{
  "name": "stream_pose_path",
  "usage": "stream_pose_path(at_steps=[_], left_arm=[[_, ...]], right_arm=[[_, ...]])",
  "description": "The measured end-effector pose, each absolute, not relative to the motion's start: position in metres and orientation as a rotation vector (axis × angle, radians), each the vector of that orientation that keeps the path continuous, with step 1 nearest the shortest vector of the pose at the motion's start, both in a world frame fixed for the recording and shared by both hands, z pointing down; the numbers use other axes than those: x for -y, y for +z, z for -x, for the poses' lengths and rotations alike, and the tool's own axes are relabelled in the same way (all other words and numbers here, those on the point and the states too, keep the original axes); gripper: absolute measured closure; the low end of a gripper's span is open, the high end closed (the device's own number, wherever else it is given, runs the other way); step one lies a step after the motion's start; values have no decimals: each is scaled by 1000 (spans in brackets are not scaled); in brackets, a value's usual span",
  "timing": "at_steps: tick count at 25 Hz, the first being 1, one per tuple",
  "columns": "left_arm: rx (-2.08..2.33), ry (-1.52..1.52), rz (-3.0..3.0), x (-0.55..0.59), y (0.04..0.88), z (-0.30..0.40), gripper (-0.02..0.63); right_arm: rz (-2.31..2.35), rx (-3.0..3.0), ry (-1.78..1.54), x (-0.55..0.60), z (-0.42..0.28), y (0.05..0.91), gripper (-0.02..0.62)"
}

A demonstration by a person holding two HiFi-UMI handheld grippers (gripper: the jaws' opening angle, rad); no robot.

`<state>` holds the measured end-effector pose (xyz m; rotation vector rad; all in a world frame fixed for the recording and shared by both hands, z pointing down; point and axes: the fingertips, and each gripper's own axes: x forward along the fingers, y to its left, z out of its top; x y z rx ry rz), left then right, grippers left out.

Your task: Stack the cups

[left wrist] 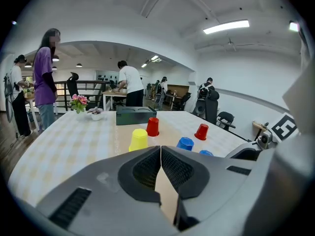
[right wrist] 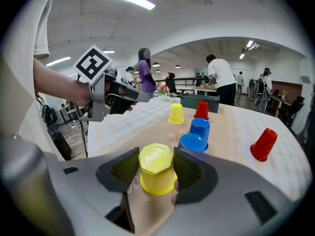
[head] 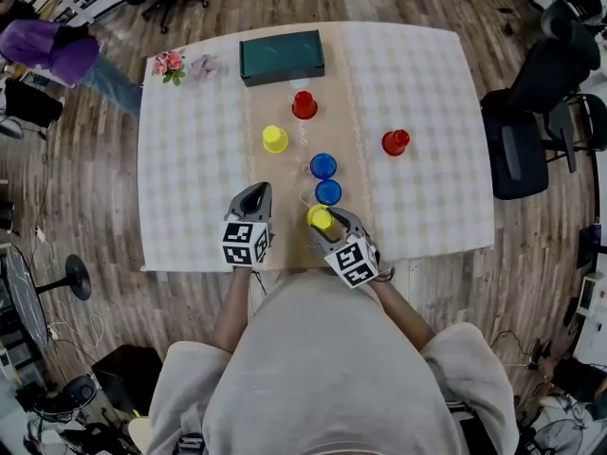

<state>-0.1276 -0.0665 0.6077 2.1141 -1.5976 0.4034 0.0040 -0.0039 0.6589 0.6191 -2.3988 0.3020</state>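
Several upturned cups stand on the checked table (head: 427, 207). My right gripper (right wrist: 156, 167) is shut on a yellow cup (right wrist: 156, 173), its pads pressing both sides; from the head view this cup (head: 321, 218) sits near the table's front edge at the right gripper (head: 325, 226). Just beyond it stand two blue cups (head: 328, 192) (head: 323, 166), one behind the other. Farther off are a second yellow cup (head: 275, 138), a red cup (head: 304, 105) and another red cup (head: 395, 142) to the right. My left gripper (head: 253, 197) is shut and holds nothing, left of the held cup.
A dark green box (head: 282, 57) lies at the table's far edge, with a small flower pot (head: 171, 65) to its left. Office chairs (head: 531, 112) stand right of the table. A person in purple (head: 57, 50) is at the far left, and others show in the background.
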Motion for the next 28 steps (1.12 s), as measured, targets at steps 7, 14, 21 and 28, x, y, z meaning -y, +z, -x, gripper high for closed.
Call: stream_pose_path(at_steps=[7,14,21,28], left_arm=[[1558,417,-2136,74,611,110,591],[1543,432,-2148,75,611,103,591],[1556,432,-2137,73,611,106,591],[1567,429,-2128,69,612,110,591]], right_arm=[[-671,2381,323,6,-26,660,374],[-696,2359,360,12,-38,665,374],[-688,2362,358,8,-40,672,374],[-717,2365,349,14,-37,666,374]])
